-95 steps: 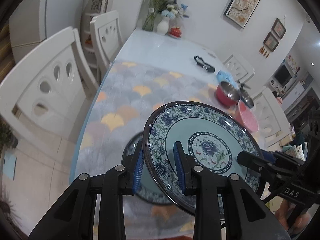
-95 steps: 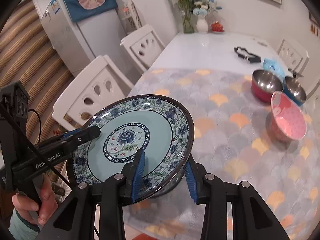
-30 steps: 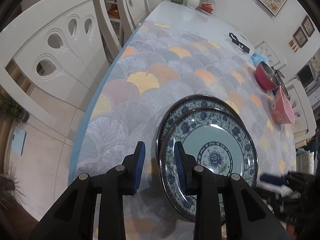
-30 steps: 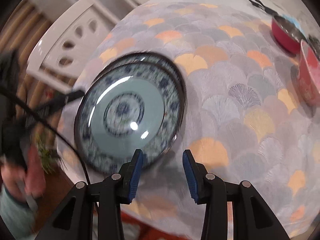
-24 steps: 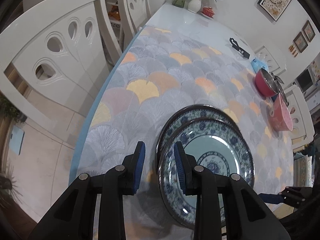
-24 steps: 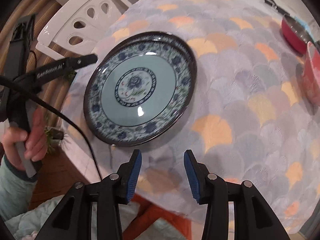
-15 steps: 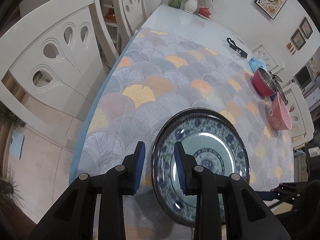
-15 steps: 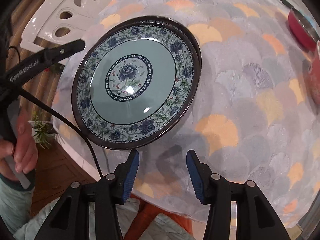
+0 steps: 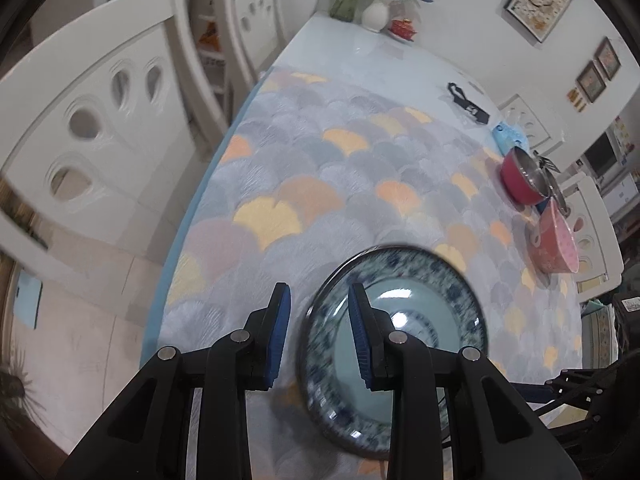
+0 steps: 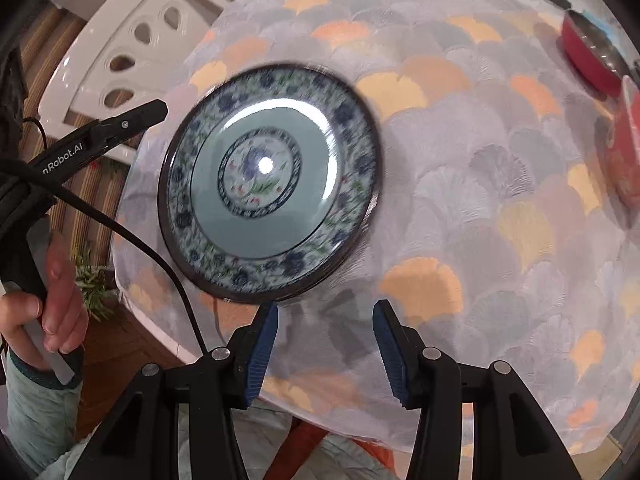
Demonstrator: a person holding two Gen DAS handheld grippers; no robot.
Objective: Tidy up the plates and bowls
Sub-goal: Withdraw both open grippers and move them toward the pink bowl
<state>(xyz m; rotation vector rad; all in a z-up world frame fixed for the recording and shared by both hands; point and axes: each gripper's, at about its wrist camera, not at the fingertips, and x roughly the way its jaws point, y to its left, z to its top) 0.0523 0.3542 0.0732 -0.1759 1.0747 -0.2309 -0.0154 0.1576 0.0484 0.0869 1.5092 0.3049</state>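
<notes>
The blue flower plate (image 10: 266,208) is seen lying flat near the edge of the bench (image 10: 500,168), on the cloth with fan shapes. A second dark rim is seen right under it, so it seems to be stacked. The left gripper (image 9: 318,334) is held at the plate's rim, jaws spread, with nothing pinched. The right gripper (image 10: 324,354) is held just beside the plate, jaws spread wide. A red bowl (image 9: 520,184) and a pink bowl (image 9: 554,246) are seen far across the bench.
</notes>
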